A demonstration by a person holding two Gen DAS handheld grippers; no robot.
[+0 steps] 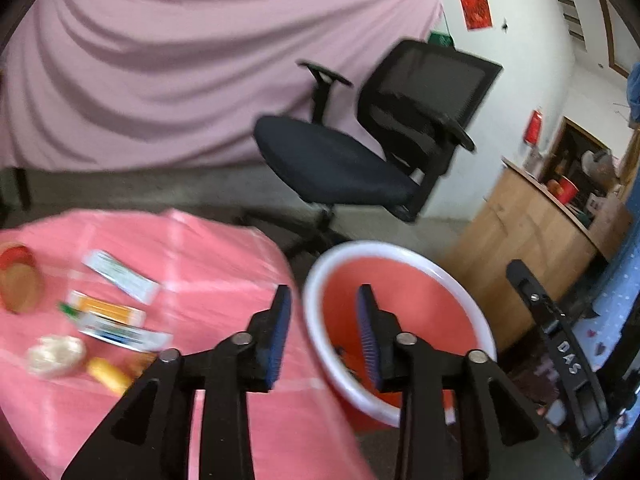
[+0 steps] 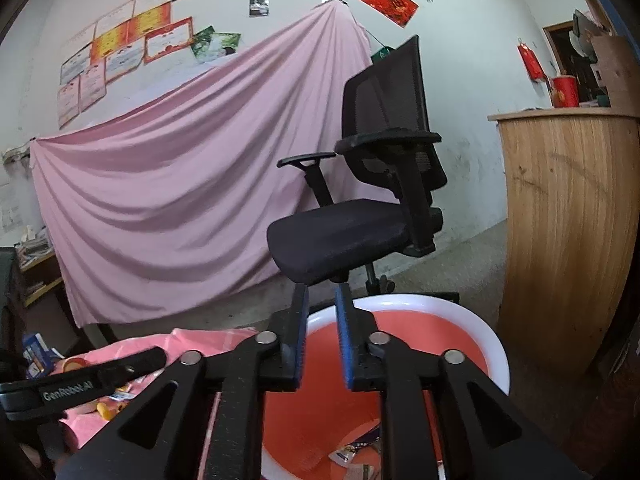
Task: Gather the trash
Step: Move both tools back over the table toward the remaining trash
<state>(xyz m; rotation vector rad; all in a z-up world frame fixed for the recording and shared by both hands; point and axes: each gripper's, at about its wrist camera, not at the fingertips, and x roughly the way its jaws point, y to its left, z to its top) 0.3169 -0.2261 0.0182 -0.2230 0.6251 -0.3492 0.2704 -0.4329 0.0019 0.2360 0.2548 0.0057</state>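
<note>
Hovering over the red plastic bucket with the white rim, my left tongs stood spread with nothing between the blue pads, one finger over the pink tablecloth and the other over the bucket's mouth. My right tongs were parted too, more narrowly, and empty, pointing across the same bucket; scraps of wrappers lay in its bottom below them. To the left of my left tongs, trash lay on the cloth: a white carton with green print, an orange-and-white box, a white tube, a crumpled white wad and a yellow piece. Beyond both tongs stood a black mesh office chair before a draped pink sheet.
</note>
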